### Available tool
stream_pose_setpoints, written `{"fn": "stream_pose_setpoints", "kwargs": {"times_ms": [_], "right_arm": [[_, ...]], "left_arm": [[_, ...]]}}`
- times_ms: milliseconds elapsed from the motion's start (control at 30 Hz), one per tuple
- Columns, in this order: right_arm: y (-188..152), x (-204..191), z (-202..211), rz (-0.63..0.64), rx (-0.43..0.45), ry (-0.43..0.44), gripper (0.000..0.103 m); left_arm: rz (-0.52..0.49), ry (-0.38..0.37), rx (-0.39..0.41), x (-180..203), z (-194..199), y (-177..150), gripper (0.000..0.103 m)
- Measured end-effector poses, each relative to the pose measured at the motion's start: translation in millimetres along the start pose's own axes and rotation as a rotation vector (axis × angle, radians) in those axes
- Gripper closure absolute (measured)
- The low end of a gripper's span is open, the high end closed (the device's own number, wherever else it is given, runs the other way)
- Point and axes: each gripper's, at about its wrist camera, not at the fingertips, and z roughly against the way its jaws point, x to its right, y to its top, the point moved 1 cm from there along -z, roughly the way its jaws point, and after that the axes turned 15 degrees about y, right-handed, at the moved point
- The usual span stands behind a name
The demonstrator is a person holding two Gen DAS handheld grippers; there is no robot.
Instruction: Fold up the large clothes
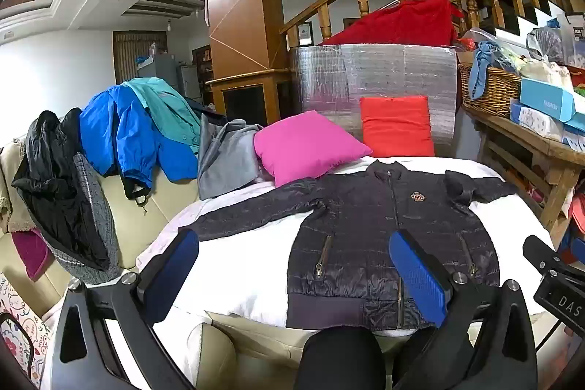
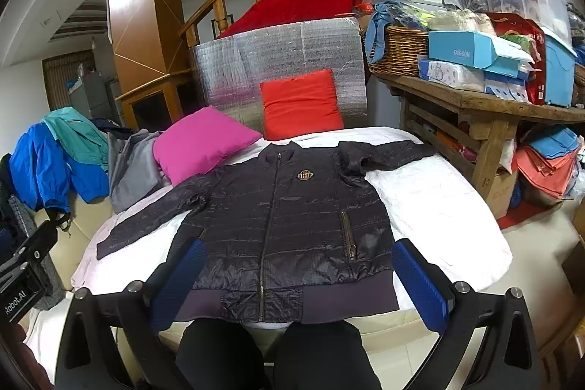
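The white cover [image 2: 431, 207] is bare on both sides of the jacket [image 2: 285, 218], but pillows [image 2: 204, 141] block the far end.

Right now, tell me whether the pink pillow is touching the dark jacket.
Touching. In the left wrist view the pink pillow overlaps the dark jacket at its shoulder, with no white cover between them; the right wrist view agrees.
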Motion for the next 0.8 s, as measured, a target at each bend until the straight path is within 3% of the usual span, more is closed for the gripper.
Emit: {"fn": "stream_pose_setpoints", "kwargs": {"times_ms": [800], "right_arm": [[-1.3, -0.4, -3.1, -0.029, -0.023, 0.02, 0.0]], "left_arm": [[0.001, -0.004, -0.021, 1.6, -2.6, -4.1, 0.0]]}}
